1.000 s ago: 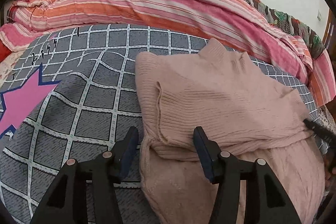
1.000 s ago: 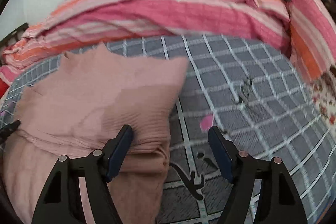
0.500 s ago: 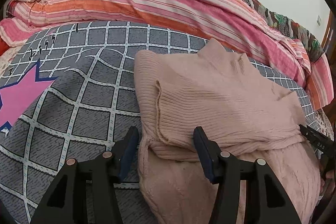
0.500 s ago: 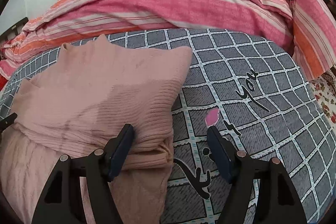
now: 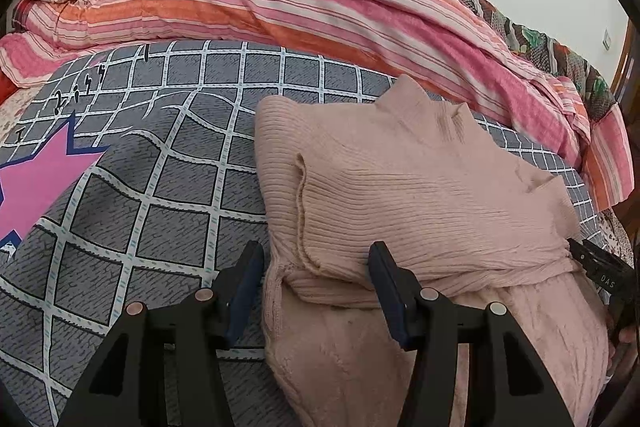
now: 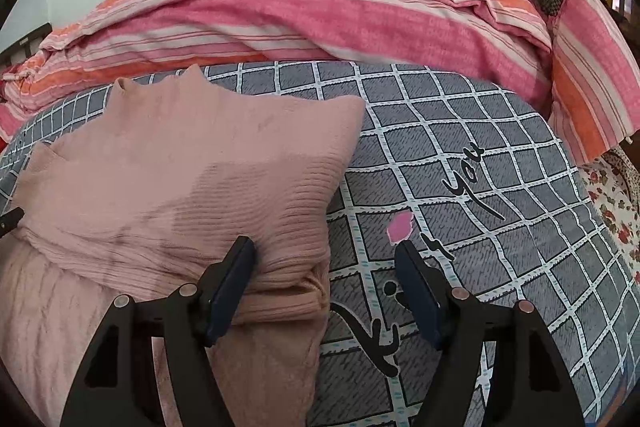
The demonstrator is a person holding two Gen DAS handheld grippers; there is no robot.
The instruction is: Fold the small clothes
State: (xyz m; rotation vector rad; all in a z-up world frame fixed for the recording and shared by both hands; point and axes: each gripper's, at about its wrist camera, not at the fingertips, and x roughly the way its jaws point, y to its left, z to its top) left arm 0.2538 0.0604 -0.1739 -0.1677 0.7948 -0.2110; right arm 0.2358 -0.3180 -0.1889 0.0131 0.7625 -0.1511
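Both jaws apart: left gripper (image 5: 316, 267) straddles the near-left corner of the pink sweater's (image 5: 420, 195) folded-over edge, right gripper (image 6: 326, 263) its near-right corner, fold running crosswise between them on the checked bedsheet (image 5: 160, 195), neck end farthest.

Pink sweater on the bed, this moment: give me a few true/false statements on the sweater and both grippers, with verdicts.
1. The pink sweater lies on a grey checked bedsheet. True.
2. The left gripper is clamped shut on a sleeve. False: its jaws stand open, straddling the sweater's folded edge.
3. The right gripper is open at the sweater's other corner. True.
4. The sweater is spread out flat, unfolded. False: an upper layer is folded over a lower one.
5. A striped pink and orange quilt is heaped behind the sweater. True.
6. The sheet is plain. False: a pink star is printed on it.
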